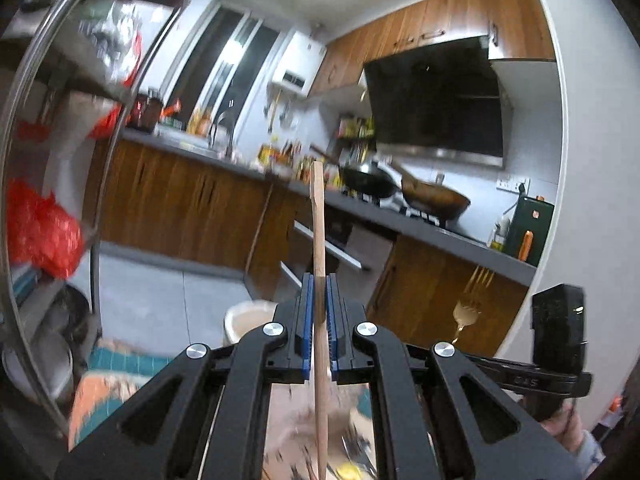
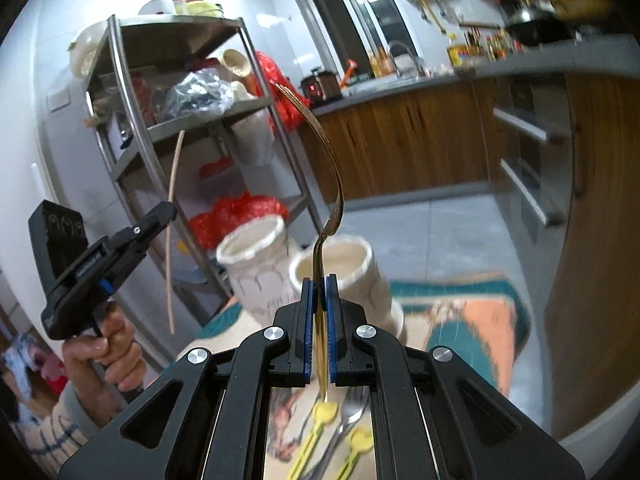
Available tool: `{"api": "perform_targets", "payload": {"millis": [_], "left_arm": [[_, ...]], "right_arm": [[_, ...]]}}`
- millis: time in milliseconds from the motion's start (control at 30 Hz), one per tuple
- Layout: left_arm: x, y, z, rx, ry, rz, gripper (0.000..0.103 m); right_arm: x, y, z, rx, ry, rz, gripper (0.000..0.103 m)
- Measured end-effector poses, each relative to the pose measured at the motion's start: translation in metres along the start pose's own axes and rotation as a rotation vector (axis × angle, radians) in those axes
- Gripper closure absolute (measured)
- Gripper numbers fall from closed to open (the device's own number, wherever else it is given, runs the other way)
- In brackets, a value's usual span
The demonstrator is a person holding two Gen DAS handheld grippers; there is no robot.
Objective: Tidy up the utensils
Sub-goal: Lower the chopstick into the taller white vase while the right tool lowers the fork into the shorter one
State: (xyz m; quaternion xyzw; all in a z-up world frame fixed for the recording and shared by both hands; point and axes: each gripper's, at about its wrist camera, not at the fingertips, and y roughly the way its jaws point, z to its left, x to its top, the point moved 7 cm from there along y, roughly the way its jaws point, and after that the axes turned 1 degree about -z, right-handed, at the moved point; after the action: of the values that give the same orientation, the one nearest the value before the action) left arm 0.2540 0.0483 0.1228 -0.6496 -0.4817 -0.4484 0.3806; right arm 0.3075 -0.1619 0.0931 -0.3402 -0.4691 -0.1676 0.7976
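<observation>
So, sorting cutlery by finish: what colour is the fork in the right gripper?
Gold; the fork shows best in the right wrist view.

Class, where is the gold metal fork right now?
The gold metal fork is clamped upright in the right gripper, tines up, above the two white ceramic holders.

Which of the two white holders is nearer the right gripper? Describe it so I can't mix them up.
Start at the steel shelf rack; two white holders stand before it. Take the right holder, directly behind the gold fork in the right gripper. The left holder stands closer to the rack.
</observation>
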Motion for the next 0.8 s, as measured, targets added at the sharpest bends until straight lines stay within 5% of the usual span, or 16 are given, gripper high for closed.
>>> {"api": "perform_targets", "payload": {"millis": [400,600,800], "left_arm": [[0.045,0.039,0.003,0.094,0.081,-0.168,0.097],[0.04,0.055,0.011,0.171,0.128,-0.195,0.097],[0.005,0.067,0.027,0.181,0.12,-0.098,0.097]], "right_arm": [[0.07,0.0,0.035,-0.075,-0.15,-0.183,0.096],[0.069,0.027,0.027,-0.125,-0.162,-0.164,0.096],[0.049,0.057,0.021,-0.154,-0.176,-0.061,0.096]]}}
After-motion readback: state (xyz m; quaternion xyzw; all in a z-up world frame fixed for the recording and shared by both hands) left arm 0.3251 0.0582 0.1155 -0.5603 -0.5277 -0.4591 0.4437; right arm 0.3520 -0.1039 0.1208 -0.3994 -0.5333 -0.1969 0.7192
